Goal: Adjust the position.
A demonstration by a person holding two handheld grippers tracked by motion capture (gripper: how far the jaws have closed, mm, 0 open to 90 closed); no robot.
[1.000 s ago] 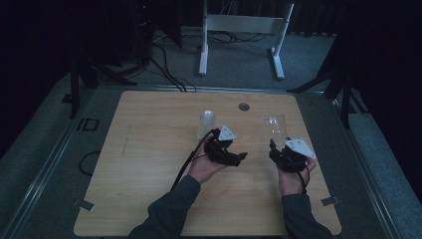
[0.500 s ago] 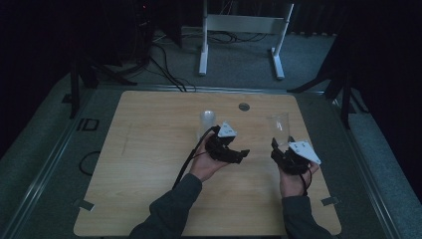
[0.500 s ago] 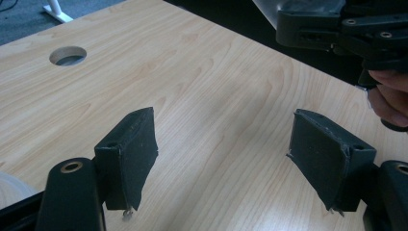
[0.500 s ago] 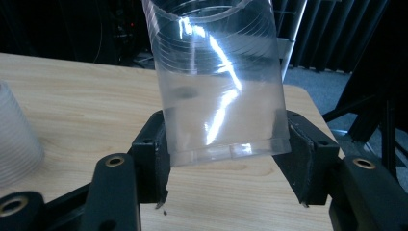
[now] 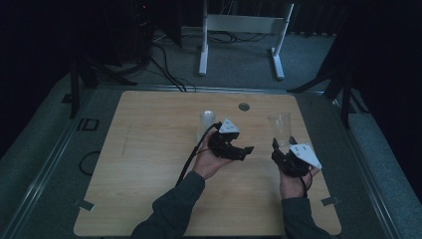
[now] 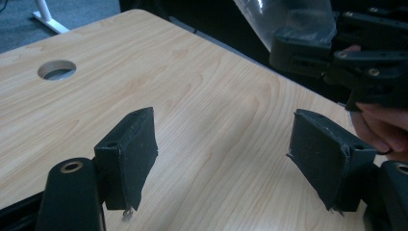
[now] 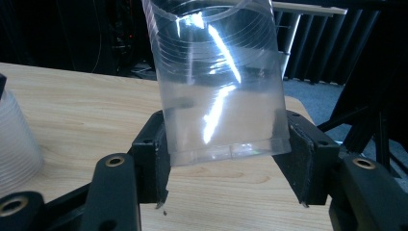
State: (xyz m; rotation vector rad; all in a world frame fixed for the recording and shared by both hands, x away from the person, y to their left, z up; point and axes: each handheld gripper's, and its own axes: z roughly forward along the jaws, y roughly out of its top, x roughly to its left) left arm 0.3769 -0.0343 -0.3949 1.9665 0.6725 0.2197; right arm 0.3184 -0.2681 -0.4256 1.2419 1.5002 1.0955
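My right gripper (image 5: 282, 146) is shut on the base of a clear plastic cup (image 5: 280, 128), held upright at the table's right. In the right gripper view both pads press the cup (image 7: 221, 82) near its bottom, around my right gripper (image 7: 223, 156). My left gripper (image 5: 246, 150) sits mid-table, pointing right toward the cup. Its jaws stand open with nothing between them, and bare wood shows across my left gripper (image 6: 226, 154). The held cup (image 6: 288, 19) and the right gripper's fingers (image 6: 308, 50) appear at the top right of the left gripper view.
A second ribbed translucent cup (image 5: 206, 120) stands on the wooden table (image 5: 144, 164) just behind my left hand, also at the left edge as the cup (image 7: 14, 144). A round cable hole (image 5: 244, 106) lies near the far edge. A white stand (image 5: 241, 25) is on the floor beyond.
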